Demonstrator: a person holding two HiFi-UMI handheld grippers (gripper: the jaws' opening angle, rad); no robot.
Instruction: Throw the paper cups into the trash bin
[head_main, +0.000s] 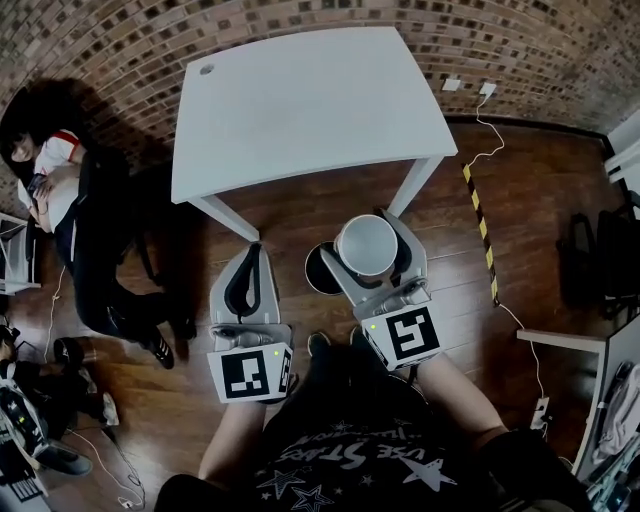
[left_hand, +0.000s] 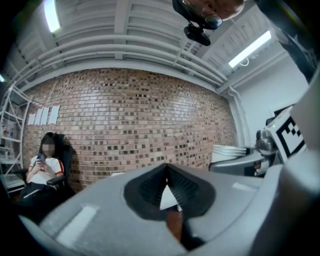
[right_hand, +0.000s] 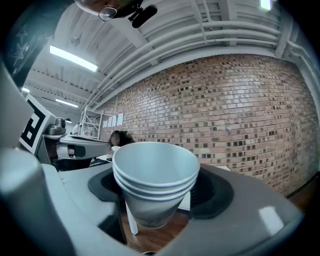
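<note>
Close before the person, the left gripper (head_main: 253, 252) has its jaws pressed together on nothing. The right gripper (head_main: 372, 225) has its jaws clasped on a stack of paper cups (head_main: 366, 248): white, three rims nested, mouths up, undented. Just beside and below the stack, a dark round trash bin (head_main: 318, 270) stands on the floor, partly hidden. Beyond, the white bench (head_main: 300, 100) shows no cups. The carry looks nearly done, and only the drop is left.

The trash bin (head_main: 316, 272) is mostly hidden behind the right gripper (head_main: 361, 237).
</note>
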